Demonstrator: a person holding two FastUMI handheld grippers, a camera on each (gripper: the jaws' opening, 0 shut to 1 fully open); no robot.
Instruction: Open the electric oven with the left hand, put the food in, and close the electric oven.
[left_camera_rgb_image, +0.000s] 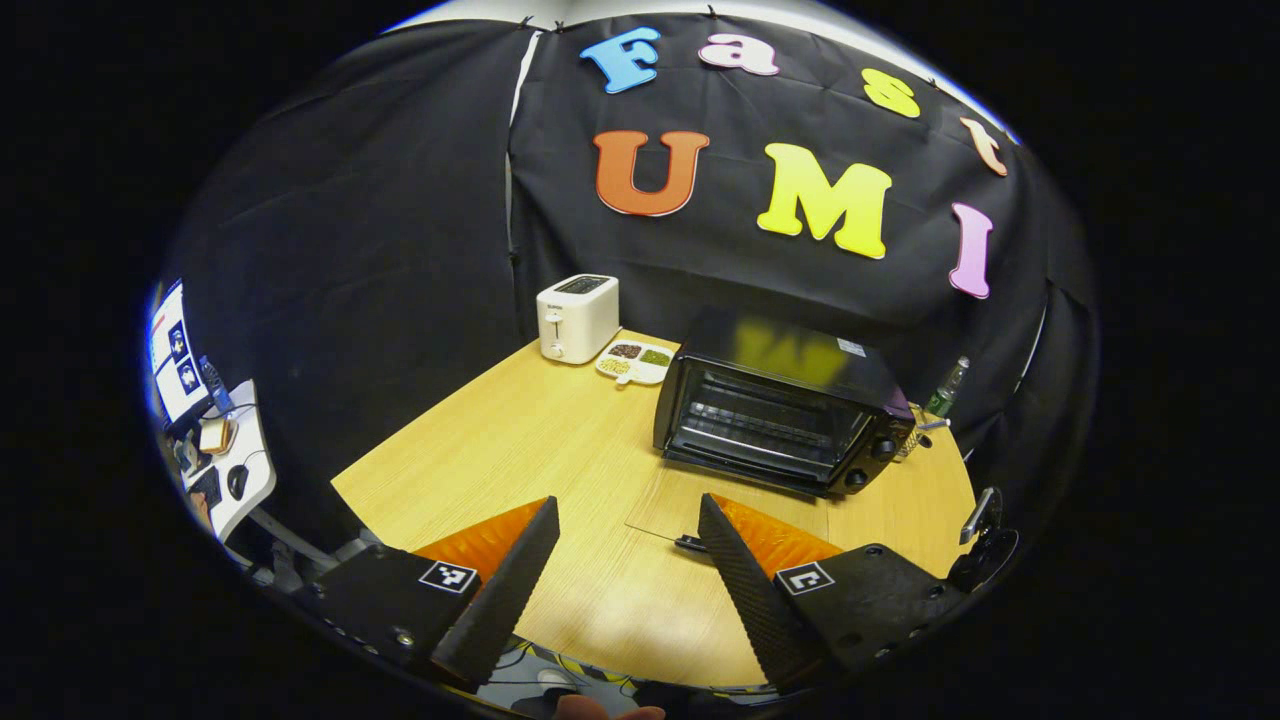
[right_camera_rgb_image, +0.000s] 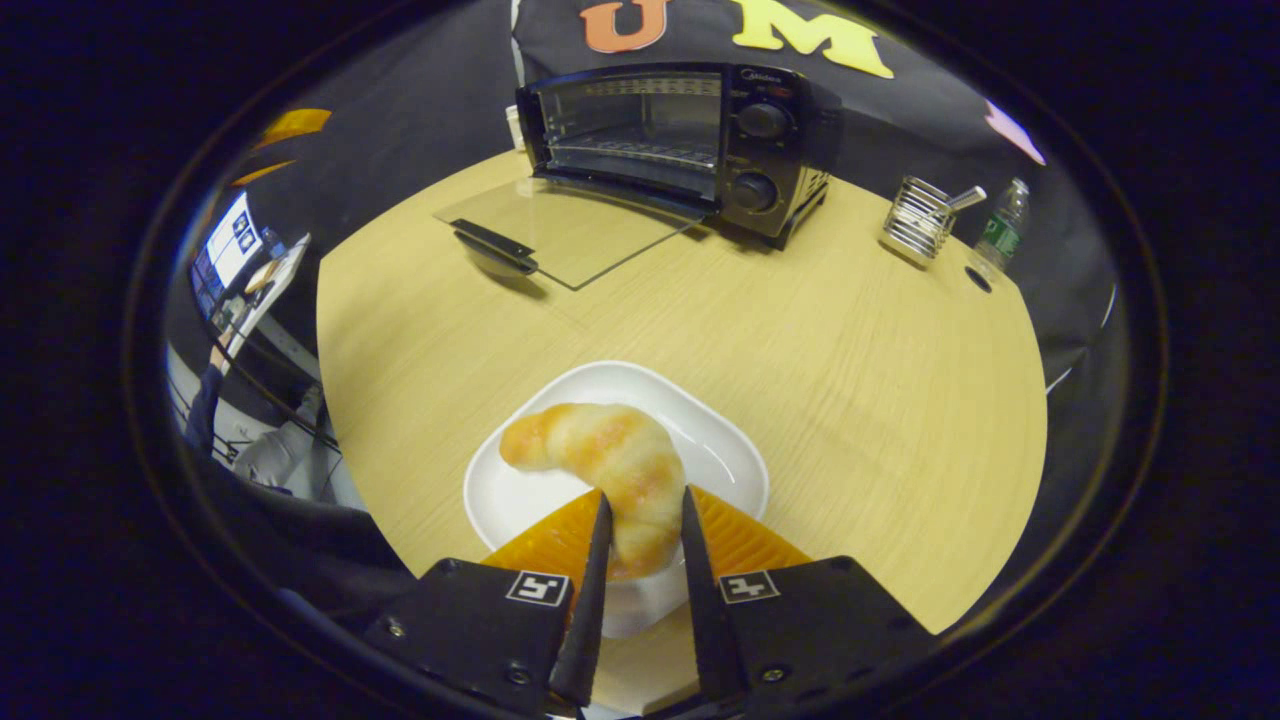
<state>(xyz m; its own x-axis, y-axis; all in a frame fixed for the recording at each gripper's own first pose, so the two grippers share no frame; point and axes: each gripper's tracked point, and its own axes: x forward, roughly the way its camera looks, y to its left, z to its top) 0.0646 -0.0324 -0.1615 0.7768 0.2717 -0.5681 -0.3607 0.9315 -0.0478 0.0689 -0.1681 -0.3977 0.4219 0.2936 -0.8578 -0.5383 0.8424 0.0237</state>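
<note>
A black electric oven (left_camera_rgb_image: 780, 410) stands at the back right of the wooden table, its glass door (left_camera_rgb_image: 720, 500) folded down flat onto the tabletop. My left gripper (left_camera_rgb_image: 628, 520) hovers open in front of that door, holding nothing. In the right gripper view the oven (right_camera_rgb_image: 680, 130) and its lowered door (right_camera_rgb_image: 560, 230) lie far ahead. A golden croissant (right_camera_rgb_image: 610, 460) rests on a white plate (right_camera_rgb_image: 720, 450) near the table's front edge. My right gripper (right_camera_rgb_image: 643, 510) is shut on the croissant's near end, one finger pressing on each side.
A white toaster (left_camera_rgb_image: 577, 317) and a divided dish of grains (left_camera_rgb_image: 633, 362) sit at the table's back left. A wire holder (right_camera_rgb_image: 918, 232) and a green bottle (right_camera_rgb_image: 1000, 232) stand right of the oven. A desk with a monitor (left_camera_rgb_image: 175, 350) lies off to the left.
</note>
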